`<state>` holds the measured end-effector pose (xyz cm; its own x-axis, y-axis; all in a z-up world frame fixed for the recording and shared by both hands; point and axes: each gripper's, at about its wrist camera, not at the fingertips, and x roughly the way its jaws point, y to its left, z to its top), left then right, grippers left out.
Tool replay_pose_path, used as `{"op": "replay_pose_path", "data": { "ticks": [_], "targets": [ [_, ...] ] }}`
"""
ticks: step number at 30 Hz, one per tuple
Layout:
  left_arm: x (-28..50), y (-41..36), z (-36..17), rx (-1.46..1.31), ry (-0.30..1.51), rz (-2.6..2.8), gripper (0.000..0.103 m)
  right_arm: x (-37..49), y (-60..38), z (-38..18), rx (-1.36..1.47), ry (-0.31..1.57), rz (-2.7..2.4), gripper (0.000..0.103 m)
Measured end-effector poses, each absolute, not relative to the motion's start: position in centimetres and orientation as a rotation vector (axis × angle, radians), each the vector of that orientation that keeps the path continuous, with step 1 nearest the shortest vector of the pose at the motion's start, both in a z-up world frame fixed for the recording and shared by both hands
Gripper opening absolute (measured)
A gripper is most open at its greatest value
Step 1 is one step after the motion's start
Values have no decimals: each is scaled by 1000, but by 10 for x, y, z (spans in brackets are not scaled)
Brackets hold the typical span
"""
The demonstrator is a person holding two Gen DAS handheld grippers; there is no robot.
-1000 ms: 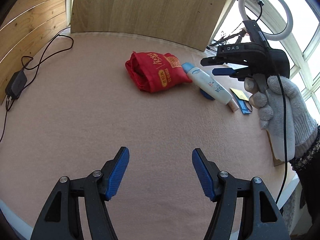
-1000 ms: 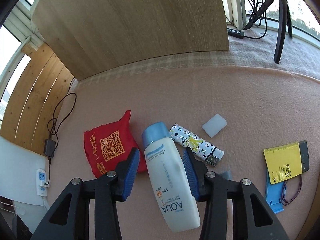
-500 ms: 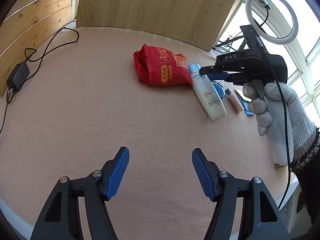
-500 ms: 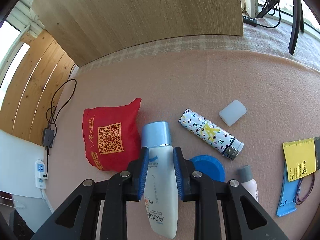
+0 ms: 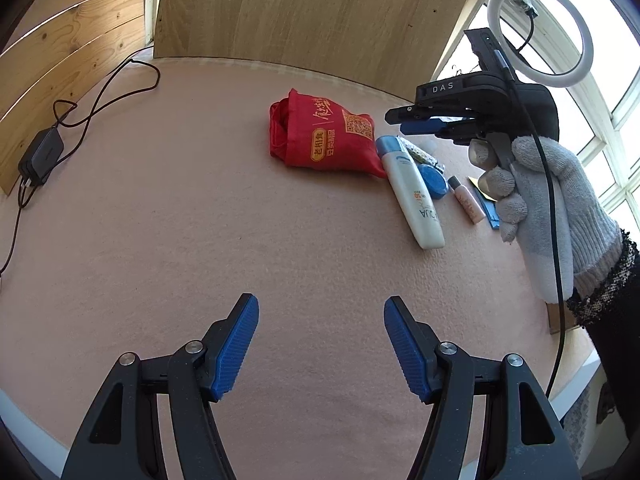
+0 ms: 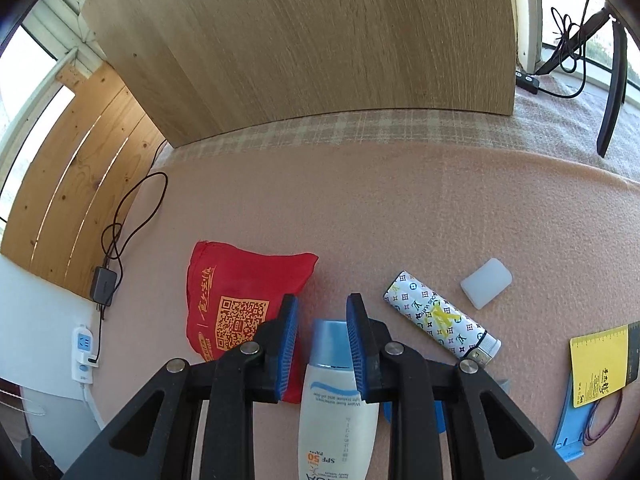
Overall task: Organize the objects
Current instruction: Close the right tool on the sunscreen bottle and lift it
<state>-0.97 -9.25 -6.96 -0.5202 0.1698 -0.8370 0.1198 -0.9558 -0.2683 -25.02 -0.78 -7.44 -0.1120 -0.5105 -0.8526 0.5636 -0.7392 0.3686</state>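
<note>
**A:** Starting up close: looking at the left gripper (image 5: 320, 344), pads spread wide over the pink blanket (image 5: 160, 220), holding nothing. Any idea about the other one?

**B:** Yep, checked the right gripper (image 6: 322, 344) too. Pads parted by a narrow gap, not clamped on anything, hovering above the cap end of the sunscreen bottle (image 6: 340, 408). Lying flat on the blanket, that bottle, cap just beside the red pouch (image 5: 324, 140) and body against a blue round lid (image 5: 434, 180).

**A:** So how to grab it?

**B:** Guessing light, smooth plastic, a bit squishy in the body and probably slippery. Better to pinch across the shoulder just below the cap, where stiffer. Squeezing mid-body risks flexing it and letting it slide out. Not fragile though, so no need to baby it.

**A:** And farther back?

**B:** Small pink tube (image 5: 466, 200) right of the lid, then a patterned lighter (image 6: 440, 320), a white block (image 6: 486, 282) and a yellow notepad (image 6: 600, 356) off right. Beyond all that, just the wooden board (image 5: 320, 8).
</note>
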Motion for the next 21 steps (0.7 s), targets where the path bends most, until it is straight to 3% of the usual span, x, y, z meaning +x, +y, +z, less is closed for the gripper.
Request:
{"op": "replay_pose_path", "data": {
  "ticks": [8, 21],
  "targets": [
    [-2, -105, -70, -1537, -479, 2694, 69, -247, -28, -88, 1468, 183, -1874, 23],
    [-13, -88, -76, -1524, -522, 2615, 69, -195, 28, -94, 1524, 117, -1807, 23]
  ]
}}
